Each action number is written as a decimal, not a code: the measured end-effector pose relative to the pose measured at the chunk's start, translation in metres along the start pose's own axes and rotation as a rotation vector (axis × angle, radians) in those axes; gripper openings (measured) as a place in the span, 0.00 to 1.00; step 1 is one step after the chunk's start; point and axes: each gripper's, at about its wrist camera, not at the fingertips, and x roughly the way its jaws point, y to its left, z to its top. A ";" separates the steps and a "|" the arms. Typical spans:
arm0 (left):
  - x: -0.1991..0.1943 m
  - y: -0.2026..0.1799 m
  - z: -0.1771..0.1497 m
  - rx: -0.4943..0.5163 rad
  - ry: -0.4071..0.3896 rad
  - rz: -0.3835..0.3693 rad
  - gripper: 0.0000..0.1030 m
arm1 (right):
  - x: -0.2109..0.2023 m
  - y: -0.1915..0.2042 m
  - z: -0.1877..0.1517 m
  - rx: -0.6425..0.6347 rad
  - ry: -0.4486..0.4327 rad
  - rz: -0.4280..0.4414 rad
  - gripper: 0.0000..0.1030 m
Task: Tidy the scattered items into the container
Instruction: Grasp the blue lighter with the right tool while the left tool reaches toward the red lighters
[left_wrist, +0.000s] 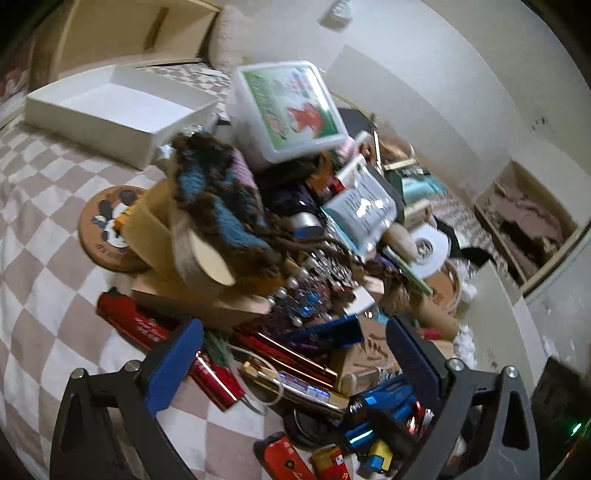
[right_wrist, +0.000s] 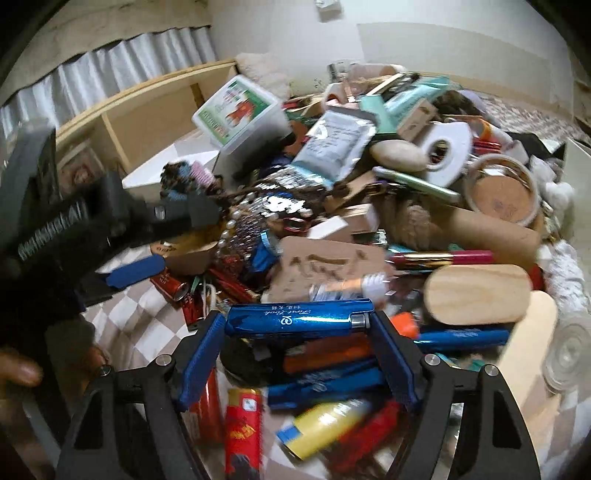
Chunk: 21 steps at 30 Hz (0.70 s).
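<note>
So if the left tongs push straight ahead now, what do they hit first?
Probably the shiny blue lighter lying between the open left tongs, on the red sticks at the pile's near edge. Depth is hard to judge through the fisheye.

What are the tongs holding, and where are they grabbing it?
The right tongs hold a blue lighter crosswise, one finger pressing on each end. The left tongs are open and hold nothing.

Blue lighter (right_wrist: 299, 317); white box (left_wrist: 107, 110); beige-white checkered cloth (left_wrist: 40, 280).
</note>
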 end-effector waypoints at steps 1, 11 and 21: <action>0.001 -0.002 -0.001 0.011 0.004 -0.001 0.94 | -0.005 -0.005 0.001 0.007 -0.004 -0.004 0.77; 0.005 0.021 -0.002 -0.116 0.085 -0.046 0.77 | -0.044 -0.045 -0.003 0.070 -0.019 -0.034 0.77; -0.006 0.004 0.015 0.082 0.219 0.038 0.77 | -0.054 -0.077 -0.006 0.164 -0.023 -0.013 0.77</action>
